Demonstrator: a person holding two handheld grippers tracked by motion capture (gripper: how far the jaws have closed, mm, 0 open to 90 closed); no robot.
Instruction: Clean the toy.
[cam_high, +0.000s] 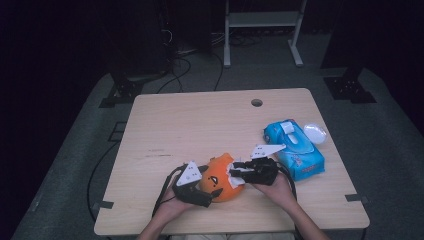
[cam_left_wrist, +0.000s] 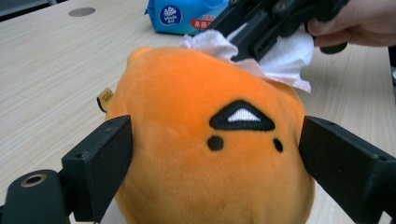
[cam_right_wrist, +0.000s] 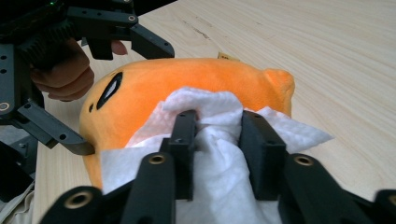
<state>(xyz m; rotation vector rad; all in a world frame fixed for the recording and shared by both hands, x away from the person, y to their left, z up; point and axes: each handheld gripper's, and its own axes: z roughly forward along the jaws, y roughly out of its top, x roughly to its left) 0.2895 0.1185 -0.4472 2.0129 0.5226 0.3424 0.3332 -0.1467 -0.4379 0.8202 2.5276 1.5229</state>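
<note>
An orange plush toy (cam_high: 220, 182) (cam_left_wrist: 187, 163) (cam_right_wrist: 196, 77) with a stitched black face lies near the table's front edge. My left gripper (cam_high: 212, 181) (cam_left_wrist: 215, 154) (cam_right_wrist: 128, 98) straddles it with wide jaws. Each jaw stands against one side of the toy and makes no dent in it. My right gripper (cam_high: 235, 167) (cam_right_wrist: 217, 121) (cam_left_wrist: 243, 42) comes in from the right, shut on a bunched white tissue (cam_high: 234, 176) (cam_left_wrist: 285, 56) (cam_right_wrist: 210, 154). The tissue lies against the top of the plush toy, above its face.
A blue pack of wipes (cam_high: 295, 147) (cam_left_wrist: 182, 16) lies to the right of the toy, with a round white lid (cam_high: 315, 132) beside it. The wooden table (cam_high: 200, 125) has a cable hole (cam_high: 256, 102) (cam_left_wrist: 81, 11) at the back. Cables and stands surround the table on the floor.
</note>
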